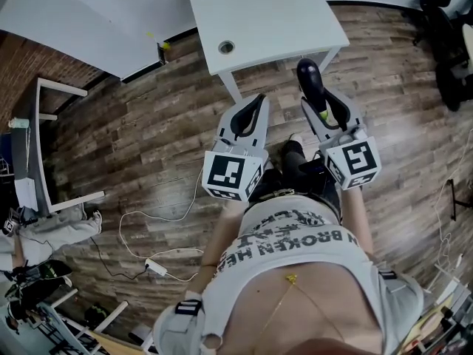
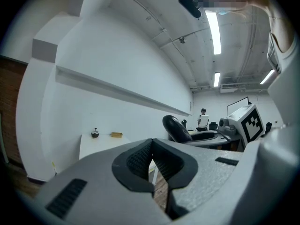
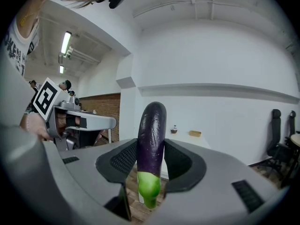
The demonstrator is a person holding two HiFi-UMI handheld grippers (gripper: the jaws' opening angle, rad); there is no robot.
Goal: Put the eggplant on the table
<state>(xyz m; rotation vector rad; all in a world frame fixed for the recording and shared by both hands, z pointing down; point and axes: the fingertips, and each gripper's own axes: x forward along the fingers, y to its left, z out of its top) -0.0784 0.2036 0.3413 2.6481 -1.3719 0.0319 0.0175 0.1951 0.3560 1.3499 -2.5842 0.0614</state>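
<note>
In the right gripper view a dark purple eggplant stands upright between the pads, green stem end down. My right gripper is shut on it. The head view shows the eggplant sticking forward from the right gripper, just short of the near edge of the white table. My left gripper is level beside it, shut and empty; its pads meet at the tip. The left gripper view shows the eggplant off to the right.
The table bears a small dark object and a yellow block. A second white table stands to the left. Office chairs are at the right. A cable and power strip lie on the wood floor.
</note>
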